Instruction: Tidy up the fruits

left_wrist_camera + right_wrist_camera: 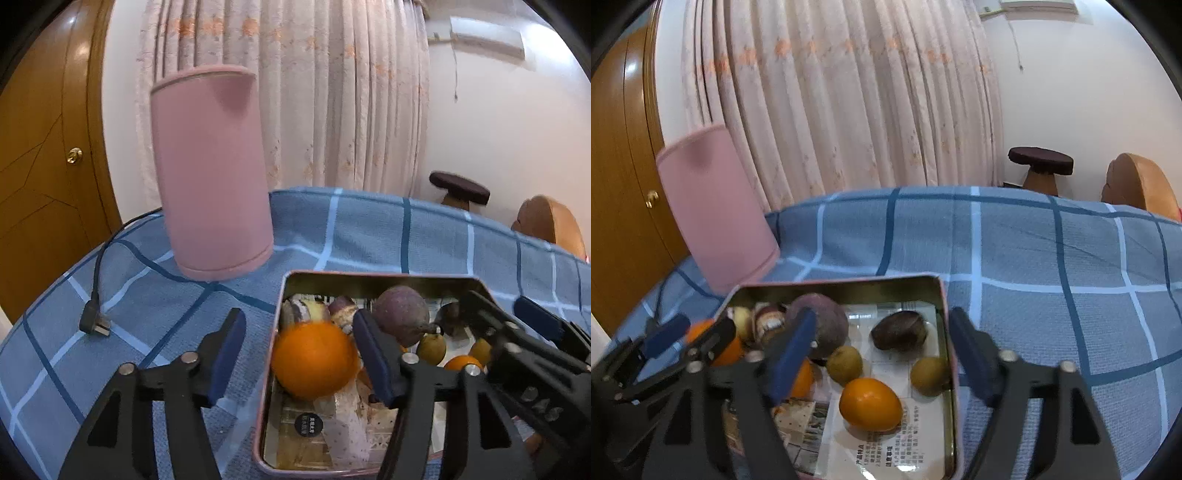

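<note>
A metal tin (284, 291) (943, 295) lined with paper sits on the blue checked cloth and holds the fruits. In it are a large orange (314, 360), a purple passion fruit (400, 314) (827, 326), a small orange (870, 404), two green-brown fruits (845, 363) (929, 374) and a dark chestnut (899, 330). My left gripper (301, 356) is open, its fingers on either side of the large orange at the tin's left wall. My right gripper (882, 360) is open and empty over the tin's right side, straddling its right wall.
A pink kettle (212, 173) (716, 206) stands behind the tin on the left. Its black plug and cord (94, 321) lie on the cloth (1052, 277). A wooden door (40, 184), curtain and stools (1041, 164) are behind.
</note>
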Tool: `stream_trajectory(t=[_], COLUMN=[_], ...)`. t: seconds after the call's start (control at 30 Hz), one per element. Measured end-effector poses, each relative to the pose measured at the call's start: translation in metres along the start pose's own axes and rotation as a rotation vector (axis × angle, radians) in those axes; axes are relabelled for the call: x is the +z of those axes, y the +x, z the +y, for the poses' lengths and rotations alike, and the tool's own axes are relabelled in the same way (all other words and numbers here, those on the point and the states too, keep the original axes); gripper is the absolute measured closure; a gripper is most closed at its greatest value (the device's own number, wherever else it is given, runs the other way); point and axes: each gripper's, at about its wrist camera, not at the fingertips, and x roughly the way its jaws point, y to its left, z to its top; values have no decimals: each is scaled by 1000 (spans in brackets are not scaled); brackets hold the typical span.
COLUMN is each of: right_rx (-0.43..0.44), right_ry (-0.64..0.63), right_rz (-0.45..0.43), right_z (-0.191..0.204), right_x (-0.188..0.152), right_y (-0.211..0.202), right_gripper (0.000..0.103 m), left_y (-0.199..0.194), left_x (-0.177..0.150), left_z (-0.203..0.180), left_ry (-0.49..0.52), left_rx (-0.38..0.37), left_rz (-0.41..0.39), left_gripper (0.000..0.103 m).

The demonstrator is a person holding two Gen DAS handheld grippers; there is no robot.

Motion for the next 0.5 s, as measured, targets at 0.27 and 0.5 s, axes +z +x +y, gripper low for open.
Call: stream_trajectory(t=[0.27, 0.5], right_rx=[-75, -160], right_ry=[13, 9], right_rz=[-238, -377], right_z=[1, 8], right_x=[-7, -19], right_y=[-55, -89], right_gripper=[0, 0], left_y=[-30, -56], left_x=[-4, -15], left_z=[-3, -4], left_ry=[24, 54], left_rx=[11, 26], left_rz=[-118, -216], left_gripper=[23, 22])
